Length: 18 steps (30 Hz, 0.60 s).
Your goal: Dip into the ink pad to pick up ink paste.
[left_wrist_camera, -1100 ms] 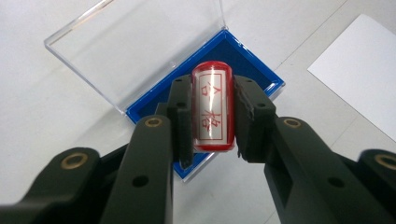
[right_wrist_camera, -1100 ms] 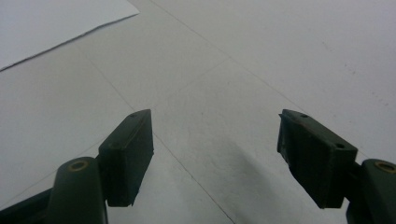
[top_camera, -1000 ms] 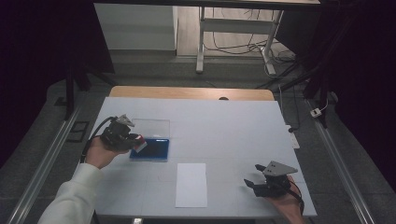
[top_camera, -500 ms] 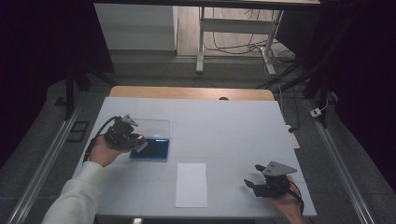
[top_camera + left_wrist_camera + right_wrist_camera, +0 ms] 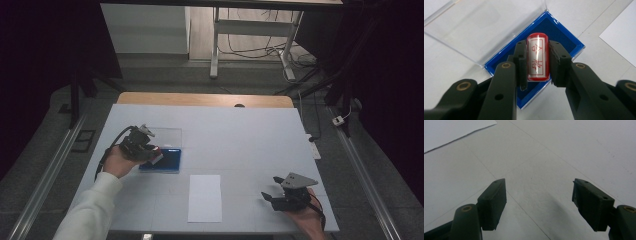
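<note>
Directly beneath the left tool [image 5: 537,60], which clamped the red-capped cylindrical stamp [image 5: 538,57] with its long axis running along the jaws, lay the blue rectangular ink pad [image 5: 564,37], while the right tool [image 5: 539,202] idled half-open and empty over the desk.

Dim room, grey floor [image 5: 240,75], white table [image 5: 250,145], metal stand [image 5: 250,30] behind

Lab or test bay: white table [image 5: 240,135] at centre on grey floor; metal rails [image 5: 45,172] at left and right edges; loose cables [image 5: 250,47] and a bench frame [image 5: 250,30] at top; dark surrounds.
</note>
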Each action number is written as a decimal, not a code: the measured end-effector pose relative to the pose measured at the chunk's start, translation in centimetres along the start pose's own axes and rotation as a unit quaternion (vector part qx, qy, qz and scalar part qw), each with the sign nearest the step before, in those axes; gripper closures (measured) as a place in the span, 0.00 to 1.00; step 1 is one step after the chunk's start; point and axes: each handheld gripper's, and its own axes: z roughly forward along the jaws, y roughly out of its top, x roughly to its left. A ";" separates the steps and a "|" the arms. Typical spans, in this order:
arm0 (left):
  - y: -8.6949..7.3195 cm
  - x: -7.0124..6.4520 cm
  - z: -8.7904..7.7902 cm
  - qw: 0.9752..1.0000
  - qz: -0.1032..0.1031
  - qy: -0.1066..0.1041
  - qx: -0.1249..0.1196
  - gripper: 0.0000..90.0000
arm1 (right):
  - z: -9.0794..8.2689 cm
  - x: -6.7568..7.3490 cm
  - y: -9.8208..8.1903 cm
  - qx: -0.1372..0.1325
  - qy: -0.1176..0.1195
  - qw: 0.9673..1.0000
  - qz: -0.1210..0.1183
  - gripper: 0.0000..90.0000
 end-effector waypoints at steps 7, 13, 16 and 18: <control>0.2 -0.1 0.7 1.000 -0.002 -0.001 0.005 0.78 | 0.0 -0.1 0.0 0.001 0.001 1.000 -0.001 0.30; 0.3 -0.1 1.1 1.000 -0.002 -0.003 0.008 0.78 | 0.0 0.0 0.0 0.002 0.000 1.000 -0.001 0.30; 0.3 -0.1 1.2 1.000 -0.003 -0.003 0.010 0.78 | 0.0 0.0 0.0 0.002 0.000 1.000 -0.001 0.30; 0.3 -0.1 1.3 1.000 -0.003 -0.002 0.012 0.78 | 0.0 0.0 0.0 0.004 -0.001 1.000 -0.002 0.30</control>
